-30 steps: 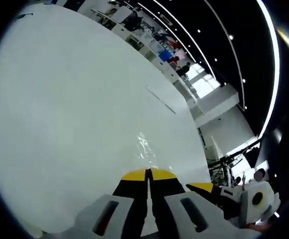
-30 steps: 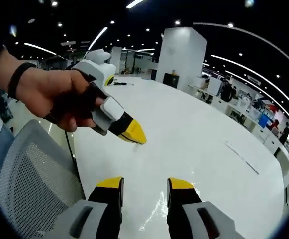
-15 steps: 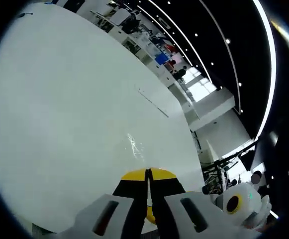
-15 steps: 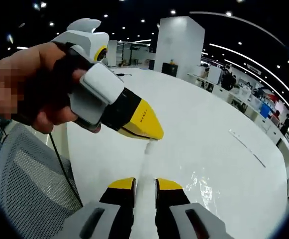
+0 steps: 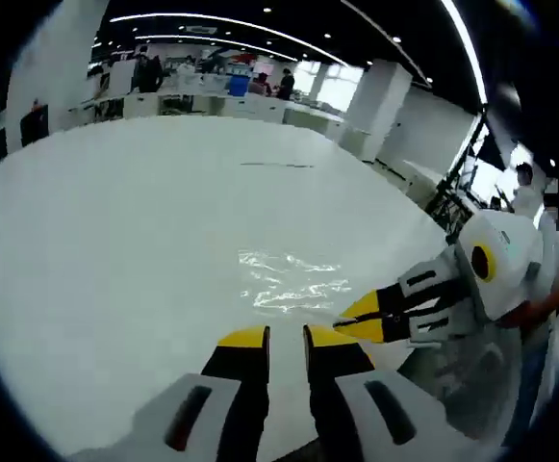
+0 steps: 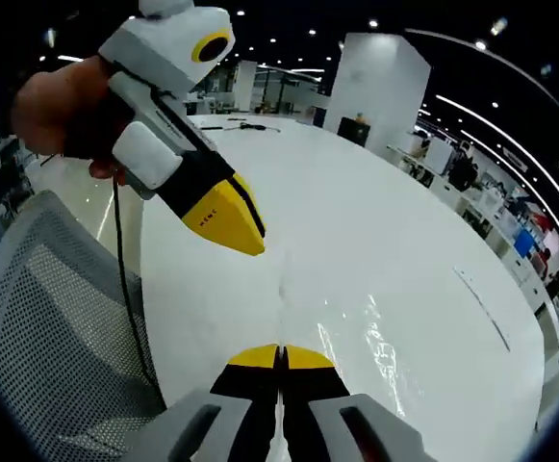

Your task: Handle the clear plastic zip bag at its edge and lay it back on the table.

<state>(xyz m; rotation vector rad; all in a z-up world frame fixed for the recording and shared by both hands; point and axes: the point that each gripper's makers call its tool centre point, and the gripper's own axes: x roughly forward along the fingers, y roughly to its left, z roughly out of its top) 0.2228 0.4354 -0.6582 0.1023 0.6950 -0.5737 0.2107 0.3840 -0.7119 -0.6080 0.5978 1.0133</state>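
The clear zip bag (image 5: 289, 284) lies crinkled and glinting on the white table (image 5: 115, 212), just ahead of my left gripper (image 5: 287, 335), whose jaws stand a little apart with bare table showing between them. My right gripper (image 5: 348, 322) reaches in from the right, its yellow tips together at the bag's near edge. In the right gripper view my right gripper (image 6: 280, 354) is shut on the bag's thin edge, and the bag (image 6: 361, 332) spreads out to the right on the table (image 6: 375, 231). The left gripper (image 6: 245, 241), held by a hand, hovers just above and beyond.
A grey mesh chair (image 6: 38, 318) stands at the table's near edge, also seen as the chair (image 5: 471, 375). A thin dark strip (image 5: 274, 165) lies far out on the table. Cables (image 6: 241, 125) sit at the far end. Desks and people fill the background.
My left gripper has opened and let go of the bag. My right gripper has shut on the bag's edge. The left gripper's camera has swung round and drawn back a little.
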